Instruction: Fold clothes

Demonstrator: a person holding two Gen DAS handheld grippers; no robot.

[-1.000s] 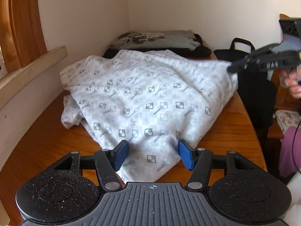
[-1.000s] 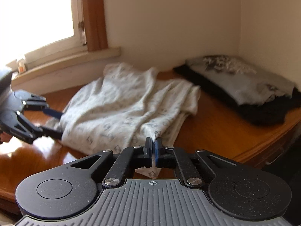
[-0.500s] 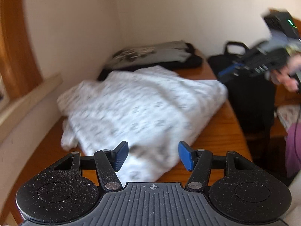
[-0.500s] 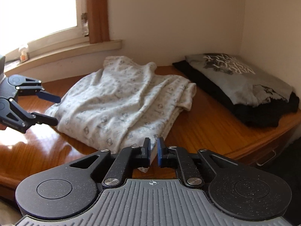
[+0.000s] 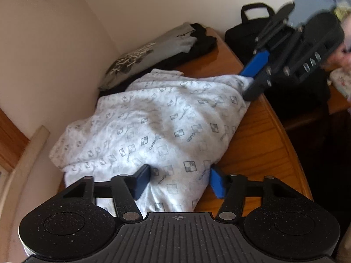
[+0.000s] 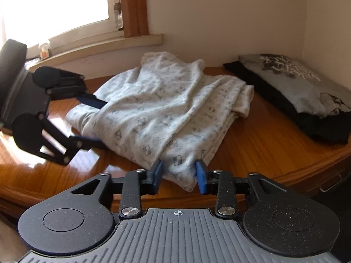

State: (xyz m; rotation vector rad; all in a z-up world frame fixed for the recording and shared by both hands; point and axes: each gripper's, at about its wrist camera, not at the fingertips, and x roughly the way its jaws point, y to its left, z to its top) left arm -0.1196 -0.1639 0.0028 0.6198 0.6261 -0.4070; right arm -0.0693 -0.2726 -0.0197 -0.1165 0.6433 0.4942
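A pale garment point(image 5: 164, 120) printed with small checked squares lies bunched on the wooden table point(image 5: 263, 142). My left gripper point(image 5: 179, 182) straddles its near edge; its jaws are closing, with a fold of cloth between the blue pads point(image 5: 142, 180). From the right wrist view, this gripper point(image 6: 99, 121) is at the garment's point(image 6: 164, 109) left end, its fingers still well apart. My right gripper point(image 6: 178, 177) is opening, and a corner of the garment lies loose between its pads on the table point(image 6: 263, 142). In the left wrist view the right gripper point(image 5: 245, 85) is at the garment's far right corner.
A folded grey T-shirt on black clothes point(image 6: 296, 83) is stacked in the table's corner by the wall point(image 5: 153, 50). A black bag point(image 5: 248, 30) stands past the table's curved edge. A windowsill point(image 6: 98, 46) runs behind the garment. A hand shows at the far right.
My right gripper went from shut on the garment's corner to open, and the corner sank to the table. My left gripper slid sideways, rolled, and narrowed its jaws around the near edge.
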